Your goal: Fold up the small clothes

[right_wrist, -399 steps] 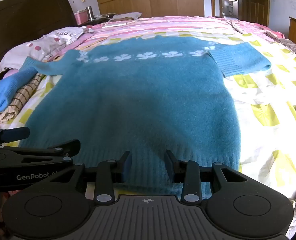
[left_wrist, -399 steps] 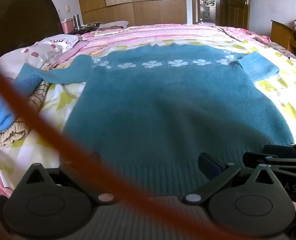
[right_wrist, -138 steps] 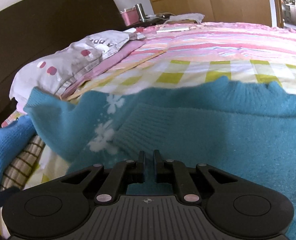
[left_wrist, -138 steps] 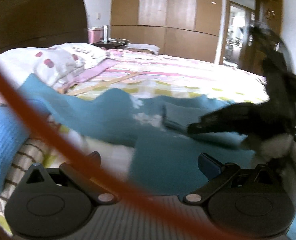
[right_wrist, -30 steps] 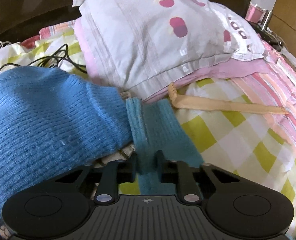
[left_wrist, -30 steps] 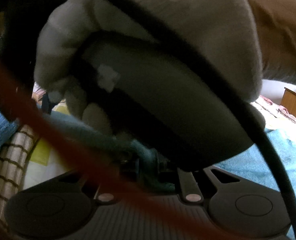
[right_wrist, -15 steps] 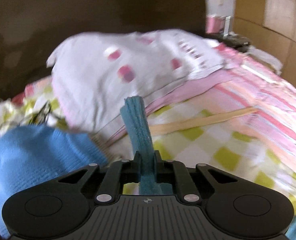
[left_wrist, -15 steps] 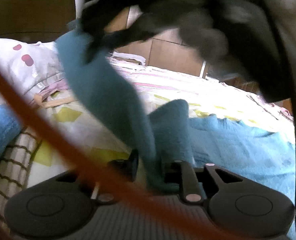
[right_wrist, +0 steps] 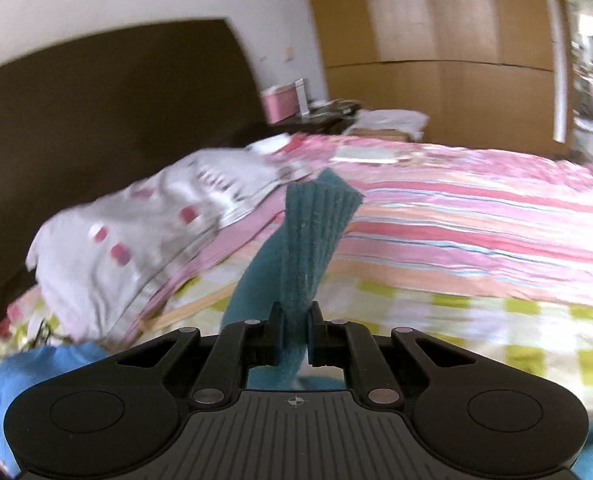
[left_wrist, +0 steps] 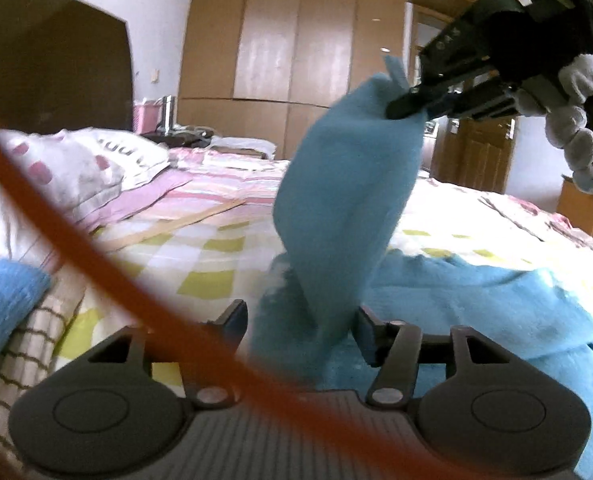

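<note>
The teal sweater (left_wrist: 496,300) lies on the bed, and its left sleeve (left_wrist: 348,200) is pulled up into the air. In the left wrist view, my right gripper (left_wrist: 402,105), held by a gloved hand (left_wrist: 576,128), is shut on the sleeve's cuff at the upper right. The right wrist view shows the ribbed cuff (right_wrist: 316,232) sticking up out of my right gripper (right_wrist: 294,332), pinched between its pads. My left gripper (left_wrist: 300,322) is low by the shoulder. Its jaws are opening; the sleeve's base hangs between them without being pressed.
A spotted pillow (left_wrist: 88,160) and a dark headboard (right_wrist: 96,120) are on the left. A bright blue knit garment (left_wrist: 4,300) lies on checked cloth at the near left. An orange cable (left_wrist: 96,248) crosses the left wrist view. Striped and checked bedding (right_wrist: 476,240) stretches to the wardrobe.
My right gripper has lifted the cuff off the bed, up and to the right. My left gripper's jaws, which pinched the sleeve before, have spread apart.
</note>
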`<state>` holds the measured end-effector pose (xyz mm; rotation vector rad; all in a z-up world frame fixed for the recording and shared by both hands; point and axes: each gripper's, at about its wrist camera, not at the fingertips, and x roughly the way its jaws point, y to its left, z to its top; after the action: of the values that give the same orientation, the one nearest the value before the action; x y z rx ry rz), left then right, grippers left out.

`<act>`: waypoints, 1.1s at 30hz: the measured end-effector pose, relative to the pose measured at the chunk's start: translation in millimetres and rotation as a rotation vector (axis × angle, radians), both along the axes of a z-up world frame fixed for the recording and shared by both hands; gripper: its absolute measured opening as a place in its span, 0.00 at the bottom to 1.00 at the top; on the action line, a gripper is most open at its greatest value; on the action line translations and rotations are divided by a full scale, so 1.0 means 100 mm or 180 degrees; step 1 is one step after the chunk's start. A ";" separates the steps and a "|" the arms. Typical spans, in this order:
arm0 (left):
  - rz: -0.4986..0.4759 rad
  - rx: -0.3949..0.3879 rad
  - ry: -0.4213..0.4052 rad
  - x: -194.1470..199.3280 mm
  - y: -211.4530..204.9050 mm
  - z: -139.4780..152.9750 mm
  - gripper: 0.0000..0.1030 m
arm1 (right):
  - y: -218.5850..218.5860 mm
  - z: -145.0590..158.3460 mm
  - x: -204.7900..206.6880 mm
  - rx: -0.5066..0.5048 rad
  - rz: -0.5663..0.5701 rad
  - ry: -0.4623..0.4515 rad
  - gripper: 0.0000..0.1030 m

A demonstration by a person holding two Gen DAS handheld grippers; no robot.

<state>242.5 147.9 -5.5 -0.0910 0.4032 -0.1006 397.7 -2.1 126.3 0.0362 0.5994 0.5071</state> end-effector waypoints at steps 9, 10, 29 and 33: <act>-0.0203 0.0445 -0.0066 -0.11 -0.45 0.03 0.69 | -1.13 -0.07 -0.25 0.0515 -0.0544 -0.0001 0.09; -0.0225 0.0493 -0.0052 -0.11 -0.48 0.02 0.69 | -1.27 -0.13 -0.32 0.0611 -0.0621 0.0013 0.09; -0.0123 0.0829 0.0404 -0.17 -0.49 -0.11 0.73 | -2.31 -1.55 -0.82 0.1452 -0.1302 0.0761 0.20; -0.0114 0.0797 0.0448 -0.18 -0.48 -0.12 0.73 | -2.39 -1.53 -0.84 0.1553 -0.1363 0.0752 0.21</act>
<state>224.1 99.9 -17.5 0.1568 0.5549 -0.0785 314.2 -241.6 -27.1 0.6814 0.6640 0.2216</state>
